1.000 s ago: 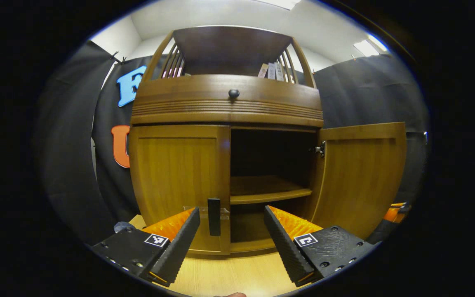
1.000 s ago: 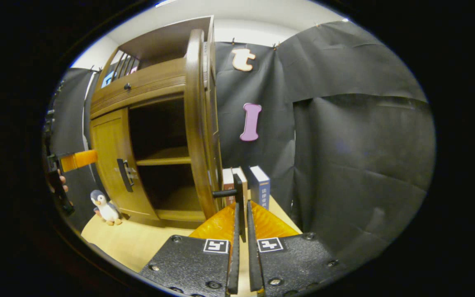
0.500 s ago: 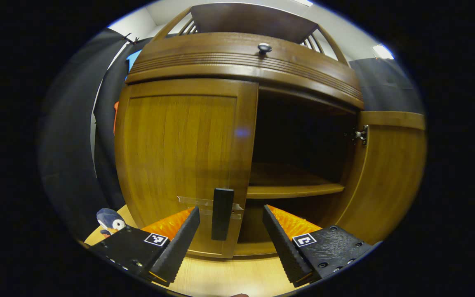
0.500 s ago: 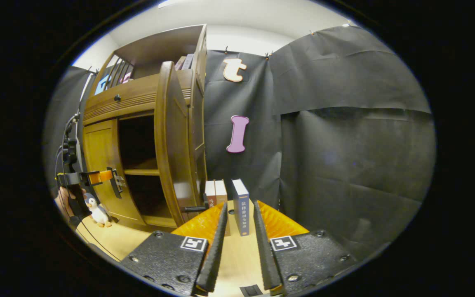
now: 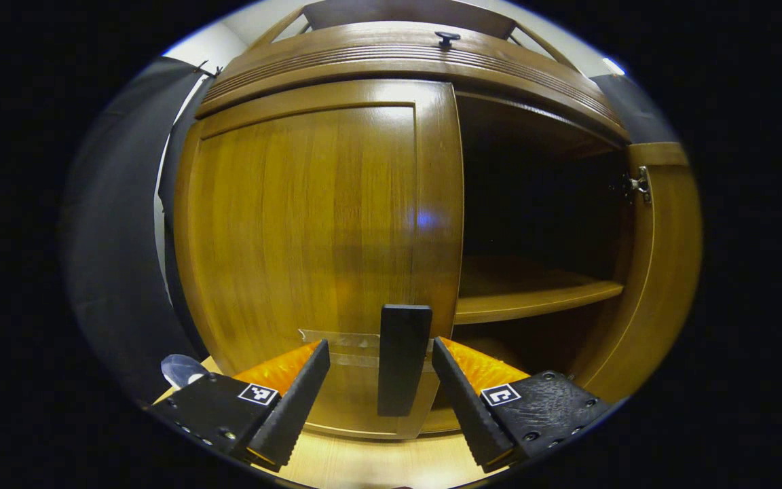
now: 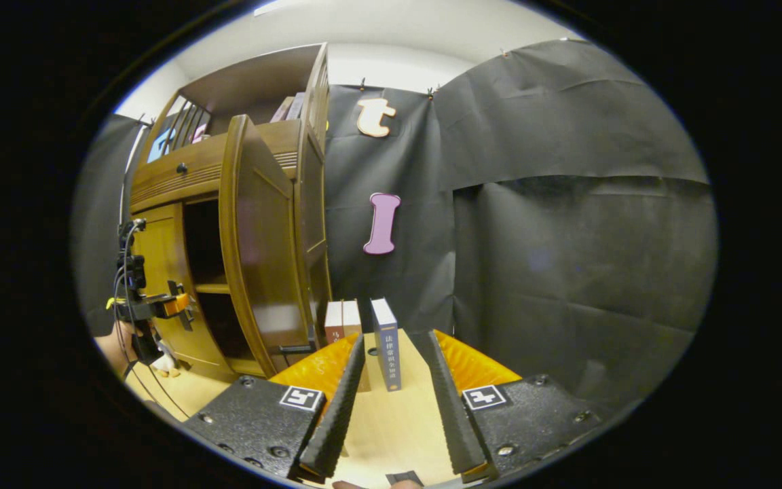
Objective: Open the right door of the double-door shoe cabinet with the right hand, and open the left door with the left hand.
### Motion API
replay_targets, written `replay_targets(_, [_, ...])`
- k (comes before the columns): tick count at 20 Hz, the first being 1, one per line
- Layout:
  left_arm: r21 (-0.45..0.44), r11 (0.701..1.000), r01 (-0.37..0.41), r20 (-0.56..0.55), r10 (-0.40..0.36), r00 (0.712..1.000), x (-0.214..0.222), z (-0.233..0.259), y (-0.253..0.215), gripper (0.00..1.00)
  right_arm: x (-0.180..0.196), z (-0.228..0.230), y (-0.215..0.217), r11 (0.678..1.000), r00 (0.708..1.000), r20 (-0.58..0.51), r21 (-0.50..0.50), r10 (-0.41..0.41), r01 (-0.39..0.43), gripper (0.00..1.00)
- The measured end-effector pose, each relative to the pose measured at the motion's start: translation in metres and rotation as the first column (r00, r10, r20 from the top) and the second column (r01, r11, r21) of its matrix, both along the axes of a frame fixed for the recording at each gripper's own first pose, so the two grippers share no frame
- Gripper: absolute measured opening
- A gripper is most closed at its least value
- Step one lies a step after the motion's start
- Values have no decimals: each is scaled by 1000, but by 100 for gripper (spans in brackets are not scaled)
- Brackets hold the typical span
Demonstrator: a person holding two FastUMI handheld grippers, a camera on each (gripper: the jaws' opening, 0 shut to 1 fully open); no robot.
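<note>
Closer now: left gripper (image 5: pixel 381 380) has pushed in, fingers wide, straddling the upright black handle (image 5: pixel 402 358) of the shut left door (image 5: pixel 316 224). Right gripper (image 6: pixel 394 401), spread empty, has backed off the open right door (image 6: pixel 258 244).

Books (image 6: pixel 364 333) (upright) beside shoe cabinet (image 6: pixel 255 238)

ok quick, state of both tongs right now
left tongs: open, fingers either side of the left door handle, not gripping it
right tongs: open, holding nothing
</note>
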State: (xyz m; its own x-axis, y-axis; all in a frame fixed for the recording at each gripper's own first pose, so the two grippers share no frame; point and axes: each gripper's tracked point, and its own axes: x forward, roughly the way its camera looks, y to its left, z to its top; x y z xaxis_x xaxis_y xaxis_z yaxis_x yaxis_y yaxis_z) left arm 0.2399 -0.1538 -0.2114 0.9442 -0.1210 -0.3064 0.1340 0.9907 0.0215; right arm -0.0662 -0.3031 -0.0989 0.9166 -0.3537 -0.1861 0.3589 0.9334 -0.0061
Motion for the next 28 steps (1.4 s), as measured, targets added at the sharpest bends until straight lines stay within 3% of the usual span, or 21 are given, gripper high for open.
replay_targets(1, [4, 1000, 7, 4, -7, 1000, 5, -2, -2, 80, 0, 1, 1, 1000, 1000, 0, 1, -1, 1, 63])
replay_targets(5, [22, 1000, 6, -5, -6, 1000, 10, -10, -9, 72, -1, 3, 3, 1000, 1000, -1, -4, -1, 1, 62])
replay_targets(7, [35, 999, 24, -8, -23, 1000, 9, -11, -15, 45, -2, 2, 3, 1000, 1000, -6, -7, -4, 4, 62])
replay_targets(9, [57, 998, 31, -8, -30, 1000, 12, -11, -14, 51, -4, 4, 6, 1000, 1000, -5, -9, -4, 4, 62])
replay_targets(10, [51, 998, 28, -9, -27, 1000, 11, -12, -11, 40, -5, 5, 7, 1000, 1000, -5, -11, -7, 7, 62])
replay_targets(12, [28, 999, 42, -20, -42, 999, 10, -10, -14, 32, -5, 6, 11, 1000, 1000, -4, -12, -5, 5, 62])
replay_targets(28, [18, 998, 63, -18, -63, 998, -50, 2, 13, 32, -13, 1, 44, 1000, 1000, 13, -4, 3, -3, 63])
